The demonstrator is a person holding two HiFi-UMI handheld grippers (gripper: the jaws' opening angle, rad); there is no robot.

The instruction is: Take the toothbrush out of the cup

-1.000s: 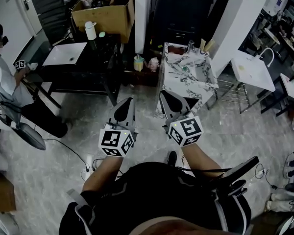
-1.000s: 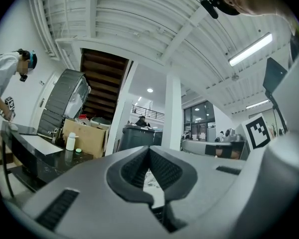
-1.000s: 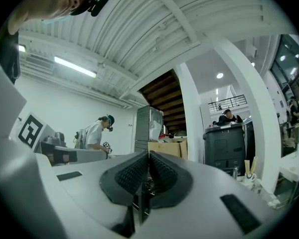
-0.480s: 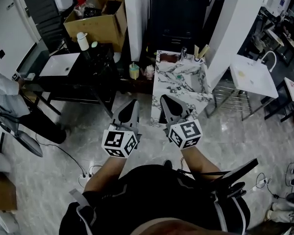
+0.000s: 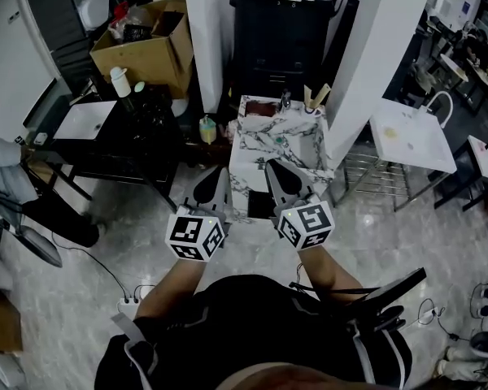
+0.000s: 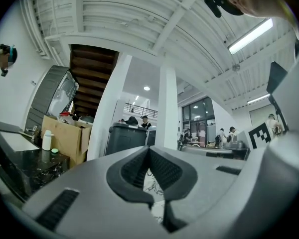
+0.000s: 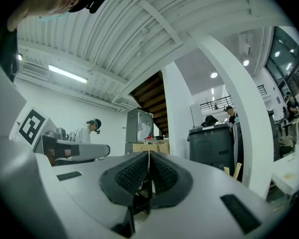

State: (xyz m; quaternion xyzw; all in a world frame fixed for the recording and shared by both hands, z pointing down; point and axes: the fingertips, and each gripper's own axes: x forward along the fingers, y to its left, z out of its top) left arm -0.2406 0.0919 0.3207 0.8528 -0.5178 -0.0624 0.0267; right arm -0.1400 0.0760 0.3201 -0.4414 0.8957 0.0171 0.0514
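Observation:
A marble-patterned counter (image 5: 286, 140) stands straight ahead in the head view. At its far right corner is a white cup (image 5: 312, 109) with pale sticks (image 5: 313, 95) standing up in it; they are too small to tell as a toothbrush. Those sticks (image 7: 234, 171) also show in the right gripper view, beside a black bin. My left gripper (image 5: 218, 171) and right gripper (image 5: 272, 166) are held side by side, level, at the counter's near edge, well short of the cup. Both are shut with nothing between the pads (image 6: 149, 151) (image 7: 149, 156).
A black table (image 5: 118, 140) with a white basin (image 5: 86, 119) and a bottle (image 5: 119, 80) stands to the left, with a cardboard box (image 5: 146, 43) behind it. White pillars (image 5: 203, 47) (image 5: 366, 55) flank a black bin (image 5: 281, 31). A white table (image 5: 411, 136) lies right. A seated person (image 5: 0, 157) is at far left.
The marble counter and the rest of the room have drawn nearer in the head view. Both grippers, earlier over bare floor, now reach the counter's near edge. Their jaws stay shut.

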